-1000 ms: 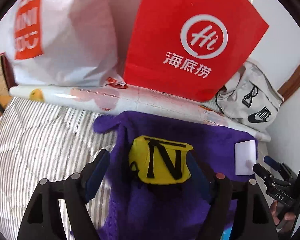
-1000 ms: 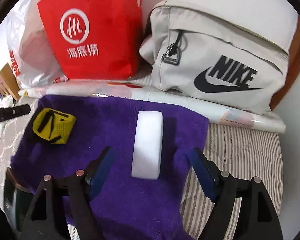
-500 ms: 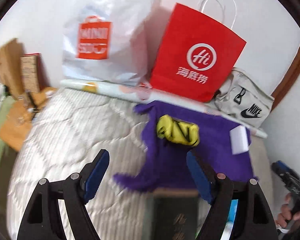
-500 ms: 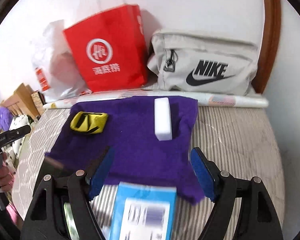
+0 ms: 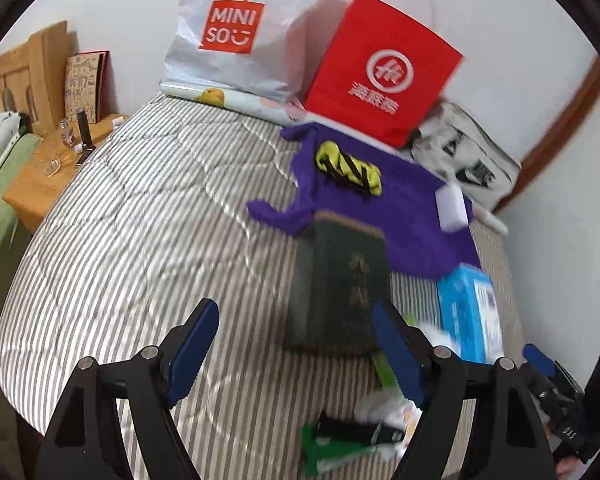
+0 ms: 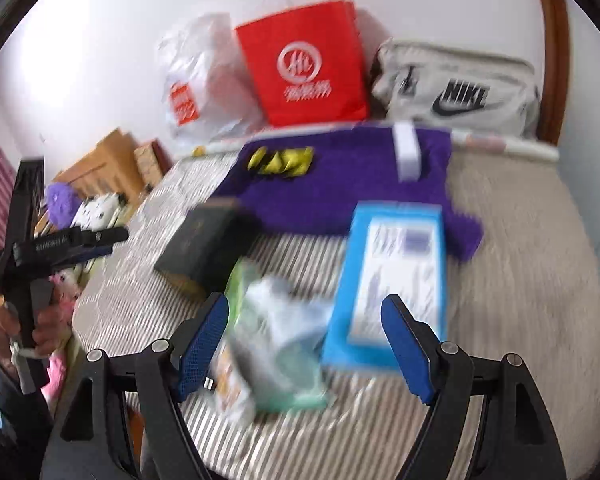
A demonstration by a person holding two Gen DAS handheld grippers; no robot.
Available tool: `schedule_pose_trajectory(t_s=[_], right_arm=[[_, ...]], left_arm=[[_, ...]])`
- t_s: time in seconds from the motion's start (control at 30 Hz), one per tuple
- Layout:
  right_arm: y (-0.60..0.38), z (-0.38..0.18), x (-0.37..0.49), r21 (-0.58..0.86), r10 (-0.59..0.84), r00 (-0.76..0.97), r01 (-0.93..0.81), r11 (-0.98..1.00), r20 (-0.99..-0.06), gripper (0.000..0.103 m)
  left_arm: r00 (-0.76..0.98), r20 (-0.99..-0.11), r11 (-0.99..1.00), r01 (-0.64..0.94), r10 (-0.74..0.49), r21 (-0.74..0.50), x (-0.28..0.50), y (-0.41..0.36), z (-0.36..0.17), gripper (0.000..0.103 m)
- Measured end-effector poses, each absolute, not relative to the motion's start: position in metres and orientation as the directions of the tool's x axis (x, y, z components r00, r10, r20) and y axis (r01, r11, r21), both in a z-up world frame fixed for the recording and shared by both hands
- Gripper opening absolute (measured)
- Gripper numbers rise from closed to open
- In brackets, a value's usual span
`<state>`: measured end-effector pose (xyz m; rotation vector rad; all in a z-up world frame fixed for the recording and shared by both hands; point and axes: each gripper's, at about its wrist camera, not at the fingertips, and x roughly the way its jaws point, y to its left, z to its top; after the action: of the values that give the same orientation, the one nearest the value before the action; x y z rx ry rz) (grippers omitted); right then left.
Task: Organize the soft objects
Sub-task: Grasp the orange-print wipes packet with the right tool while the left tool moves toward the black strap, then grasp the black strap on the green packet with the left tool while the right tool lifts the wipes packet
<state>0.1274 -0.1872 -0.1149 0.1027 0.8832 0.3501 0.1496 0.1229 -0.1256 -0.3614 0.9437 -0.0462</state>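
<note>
A purple fluffy cloth (image 5: 412,208) (image 6: 340,184) lies spread at the far side of the striped bed. On it rest a yellow-and-black knitted piece (image 5: 348,166) (image 6: 282,162) and a white sponge block (image 5: 452,208) (image 6: 408,152). My left gripper (image 5: 292,348) is open and empty, well back from the cloth, over the bedcover near a dark green book (image 5: 340,280). My right gripper (image 6: 304,340) is open too, hovering above a pale green soft packet (image 6: 276,340) without touching it.
A blue box (image 6: 396,272) (image 5: 470,312) lies beside the book (image 6: 204,244). Against the wall stand a white bag (image 5: 240,28), a red paper bag (image 5: 384,68) and a grey Nike bag (image 6: 460,88). A wooden nightstand (image 5: 48,172) stands left of the bed. Green and white items (image 5: 352,436) lie near.
Both grippers have pulled back from the purple cloth, so the book, blue box and green packet have come into view. The cloth, knitted piece and sponge have stayed in place.
</note>
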Motion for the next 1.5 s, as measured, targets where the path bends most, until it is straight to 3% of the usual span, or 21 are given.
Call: schedule_pose_trajectory(t_s=[0.47,0.53,0.6,0.7,0.8,1.13,1.23,1.4,1.5], right_arm=[[-0.138,-0.185,0.093,0.194,0.337,0.468,-0.328,0.925,-0.817,0.076],[-0.136,-0.189,0.094,0.197,0.344,0.463,-0.336,0.921,-0.817,0.064],[-0.133,-0.192,0.094,0.197,0.352,0.461,-0.351,0.916,-0.815,0.042],[-0.13,-0.192,0.092,0.21,0.376,0.457,-0.373,0.904,-0.806,0.018],[-0.134,-0.182,0.086,0.219,0.398,0.495,-0.381,0.898,-0.772,0.014],[-0.168,-0.17,0.085,0.278,0.427,0.527,-0.341,0.898,-0.735,0.014],[-0.169,-0.177,0.089,0.278,0.422,0.495,-0.34,0.898,-0.76,0.014],[-0.17,-0.18,0.087,0.258,0.407,0.501,-0.341,0.904,-0.764,0.028],[-0.172,-0.177,0.087,0.267,0.415,0.513,-0.338,0.902,-0.752,0.028]], left_arm=[[0.485,-0.827,0.93,-0.07,-0.284,-0.36,0.099,0.113,-0.187,0.078],[0.479,-0.832,0.932,-0.071,-0.28,-0.355,0.096,0.113,-0.193,0.078],[0.463,-0.841,0.933,-0.076,-0.28,-0.352,0.096,0.113,-0.198,0.078],[0.443,-0.849,0.932,-0.071,-0.289,-0.354,0.098,0.109,-0.203,0.078],[0.433,-0.854,0.933,-0.073,-0.289,-0.353,0.1,0.104,-0.207,0.078],[0.403,-0.861,0.94,-0.011,-0.309,-0.342,0.101,0.078,-0.211,0.078],[0.393,-0.868,0.947,0.019,-0.302,-0.321,0.103,0.069,-0.211,0.078],[0.38,-0.875,0.952,0.065,-0.301,-0.299,0.103,0.059,-0.209,0.078],[0.377,-0.88,0.957,0.073,-0.288,-0.282,0.104,0.055,-0.21,0.078]])
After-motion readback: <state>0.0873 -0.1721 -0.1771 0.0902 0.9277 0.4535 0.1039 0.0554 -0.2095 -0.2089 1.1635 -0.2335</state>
